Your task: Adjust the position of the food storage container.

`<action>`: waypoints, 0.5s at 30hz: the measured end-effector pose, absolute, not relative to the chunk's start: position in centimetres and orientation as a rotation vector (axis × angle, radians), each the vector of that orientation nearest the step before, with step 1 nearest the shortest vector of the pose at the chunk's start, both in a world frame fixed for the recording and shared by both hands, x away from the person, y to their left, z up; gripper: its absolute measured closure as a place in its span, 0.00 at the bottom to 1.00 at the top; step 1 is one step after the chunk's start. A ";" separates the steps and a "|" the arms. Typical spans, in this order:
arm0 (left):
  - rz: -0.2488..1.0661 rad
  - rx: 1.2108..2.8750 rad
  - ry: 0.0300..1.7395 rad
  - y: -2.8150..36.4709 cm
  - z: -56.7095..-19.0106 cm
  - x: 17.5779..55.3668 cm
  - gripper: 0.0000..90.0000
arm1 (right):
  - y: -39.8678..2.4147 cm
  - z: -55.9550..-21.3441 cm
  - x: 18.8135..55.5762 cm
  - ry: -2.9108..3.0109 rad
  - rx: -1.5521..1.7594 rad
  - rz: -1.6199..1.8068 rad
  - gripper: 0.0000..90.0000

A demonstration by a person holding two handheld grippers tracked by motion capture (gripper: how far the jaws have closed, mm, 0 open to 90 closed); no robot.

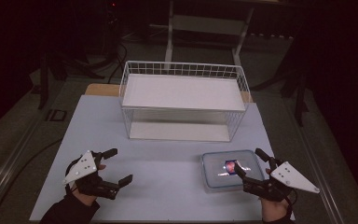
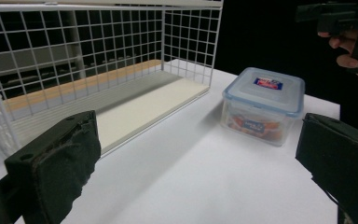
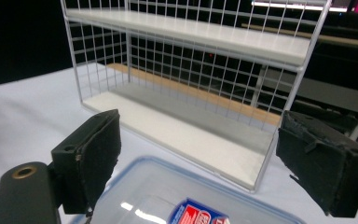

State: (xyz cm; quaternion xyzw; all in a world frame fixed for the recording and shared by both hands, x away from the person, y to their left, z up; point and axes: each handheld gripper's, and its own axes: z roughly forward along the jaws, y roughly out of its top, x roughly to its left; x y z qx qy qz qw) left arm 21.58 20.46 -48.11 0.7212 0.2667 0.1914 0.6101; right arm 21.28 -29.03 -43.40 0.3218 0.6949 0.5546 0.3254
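1. The right gripper [image 1: 256, 166] hovers over the near right part of the table [image 1: 168, 186], its jaws spread wide and empty above the lidded plastic food container [image 1: 231, 170]. In the right gripper view the lid sits just below and between the two pads.
2. The left gripper [image 1: 116, 167] is held near the table's left front edge, well apart from the container, jaws also wide and holding nothing.
3. Likely risk: the lid looks smooth and glossy, so pads closing on the container's rounded walls could slip, or tip it if they catch one corner.
4. A second risk: the white wire shelf rack [image 1: 184, 100] stands just behind the container. Lifting the box toward it could knock the front wire frame or the upper shelf edge, since the lower opening looks low.
5. The container sits near the table's right side; a sideways push could slide it toward that edge.
6. Count: one container, one two-level rack, one table, two grippers.
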 end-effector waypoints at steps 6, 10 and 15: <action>0.447 1.656 0.602 20.5 -48.0 21.4 0.00 | -29.1 -41.9 21.3 1.848 0.793 1.482 0.15; 0.449 1.660 0.596 20.4 -48.0 21.3 0.00 | -29.4 -41.4 21.7 1.862 0.791 1.483 0.15; 0.448 1.671 0.600 20.4 -48.2 21.4 0.00 | -30.4 -40.7 22.8 1.872 0.809 1.513 0.14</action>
